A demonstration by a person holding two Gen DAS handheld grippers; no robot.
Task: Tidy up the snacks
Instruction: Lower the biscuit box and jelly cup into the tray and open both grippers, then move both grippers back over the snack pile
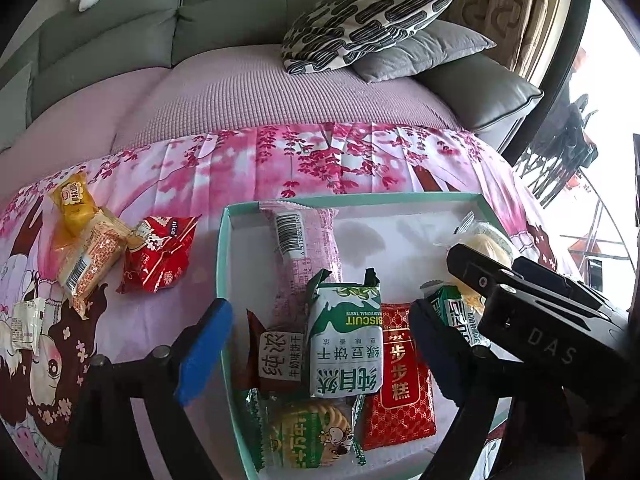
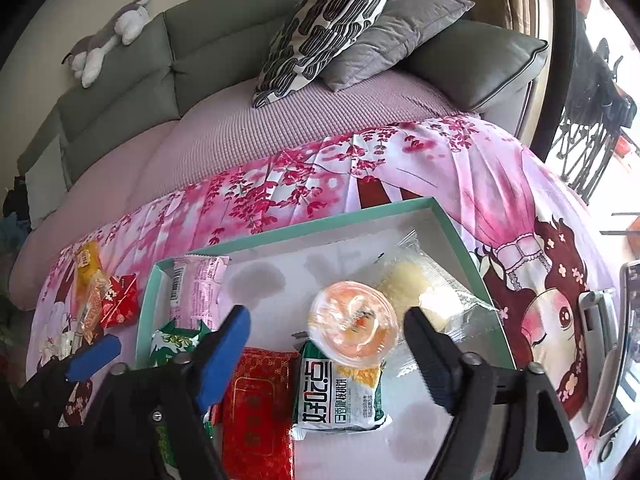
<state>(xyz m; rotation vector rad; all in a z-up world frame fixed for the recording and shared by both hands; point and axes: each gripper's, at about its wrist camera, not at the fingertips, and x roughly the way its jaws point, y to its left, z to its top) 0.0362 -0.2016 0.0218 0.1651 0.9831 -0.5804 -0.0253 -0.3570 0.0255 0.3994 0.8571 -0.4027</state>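
Note:
A teal-rimmed box (image 1: 224, 240) (image 2: 304, 230) lies on the pink cloth and holds several snack packs. My left gripper (image 1: 320, 344) is open above a green-white biscuit pack (image 1: 346, 344), beside a red pack (image 1: 404, 376) and a long pink pack (image 1: 298, 248). My right gripper (image 2: 326, 344) is open over the box, with a blurred orange jelly cup (image 2: 354, 326) between its fingers, above a green-white pack (image 2: 340, 392). A clear-wrapped yellow cake (image 2: 408, 284) lies behind. Outside the box on the left lie a yellow pack (image 1: 74, 204), an orange pack (image 1: 94, 260) and a red pack (image 1: 160, 256).
A small white packet (image 1: 28, 326) lies at the cloth's left edge. A grey sofa (image 1: 120, 40) with cushions (image 1: 368, 20) stands behind the table. A silvery device (image 2: 604, 344) lies at the right of the cloth. The right gripper's body (image 1: 540, 304) reaches over the box.

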